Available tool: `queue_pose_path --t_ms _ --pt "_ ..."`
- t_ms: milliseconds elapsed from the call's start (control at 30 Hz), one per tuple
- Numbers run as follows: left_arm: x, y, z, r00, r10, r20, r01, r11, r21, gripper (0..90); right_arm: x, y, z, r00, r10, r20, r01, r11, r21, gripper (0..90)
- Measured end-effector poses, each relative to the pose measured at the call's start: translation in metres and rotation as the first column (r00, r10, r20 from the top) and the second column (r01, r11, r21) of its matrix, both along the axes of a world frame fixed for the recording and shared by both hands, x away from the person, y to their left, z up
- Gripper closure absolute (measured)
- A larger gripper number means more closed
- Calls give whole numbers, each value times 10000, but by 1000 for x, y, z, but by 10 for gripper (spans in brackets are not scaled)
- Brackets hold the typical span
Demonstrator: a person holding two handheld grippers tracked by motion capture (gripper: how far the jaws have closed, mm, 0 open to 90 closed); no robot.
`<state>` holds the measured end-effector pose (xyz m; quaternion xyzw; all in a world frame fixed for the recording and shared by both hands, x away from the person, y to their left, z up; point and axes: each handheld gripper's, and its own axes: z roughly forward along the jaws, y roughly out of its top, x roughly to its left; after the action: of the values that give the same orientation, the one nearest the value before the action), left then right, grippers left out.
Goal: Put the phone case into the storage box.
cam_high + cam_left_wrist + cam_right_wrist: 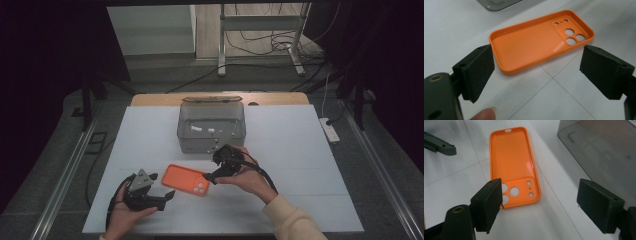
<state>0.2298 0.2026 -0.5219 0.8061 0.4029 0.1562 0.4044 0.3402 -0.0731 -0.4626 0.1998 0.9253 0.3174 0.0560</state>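
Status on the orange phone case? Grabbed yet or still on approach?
Done: both grippers are at the orange phone case, one at each end. In hand: nothing; the case lies flat, inside up, on the white table. The left gripper and right gripper are both open, jaws short of its edges. Left: close on the case and lift it. The grey bin sits just behind it.

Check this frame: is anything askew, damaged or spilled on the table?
Nothing stands out. The orange phone case lies flat, hollow side up and intact, at an angle to the table edge. The left gripper and right gripper are open beside it. The grey bin stands upright.
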Motion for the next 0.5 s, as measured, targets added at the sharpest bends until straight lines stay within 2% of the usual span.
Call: queue_pose_path --t_ms 500 --pt "1 -1 0 10000 -13 -23 13 10000 10 125 5 17 -1 9998 209 -26 -210 9997 -104 211"
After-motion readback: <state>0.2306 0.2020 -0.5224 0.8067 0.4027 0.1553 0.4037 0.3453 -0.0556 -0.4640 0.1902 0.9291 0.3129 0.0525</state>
